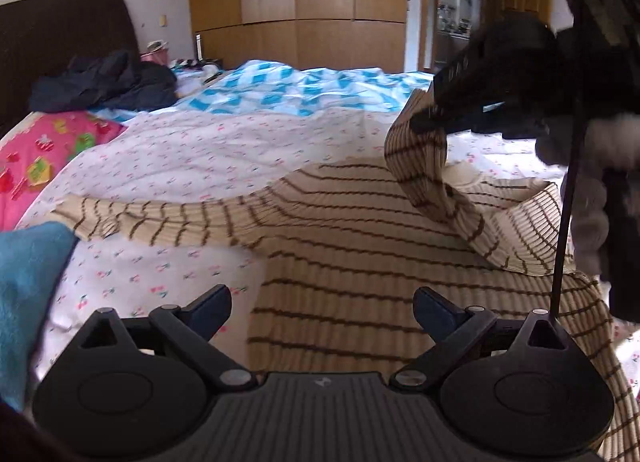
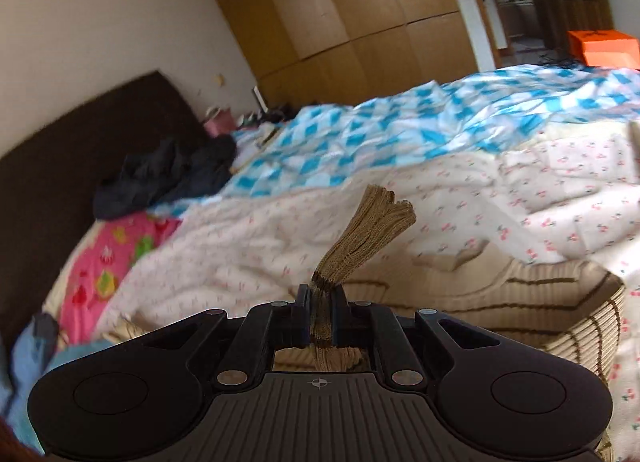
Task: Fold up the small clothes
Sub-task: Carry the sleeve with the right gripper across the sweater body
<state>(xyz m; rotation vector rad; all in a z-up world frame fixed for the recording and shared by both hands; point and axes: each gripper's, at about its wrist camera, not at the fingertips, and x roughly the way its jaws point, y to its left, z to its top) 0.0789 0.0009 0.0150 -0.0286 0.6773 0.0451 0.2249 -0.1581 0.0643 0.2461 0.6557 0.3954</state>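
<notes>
A beige sweater with thin brown stripes (image 1: 340, 229) lies spread on the bed, one sleeve stretched out to the left. My left gripper (image 1: 322, 302) hovers open just above its lower body, nothing between the fingers. At the upper right of the left wrist view my right gripper (image 1: 430, 117) is shut on the sweater's other sleeve cuff and holds it lifted above the body. In the right wrist view the right gripper (image 2: 322, 298) pinches that ribbed cuff (image 2: 368, 229), which sticks out past the fingertips.
The bed carries a white floral sheet (image 1: 192, 149), a blue and white checked quilt (image 1: 304, 89), dark clothes (image 1: 108, 81) by the headboard, a pink pillow (image 1: 40, 157) and a teal cloth (image 1: 28, 286) at the left. Wooden wardrobes stand behind.
</notes>
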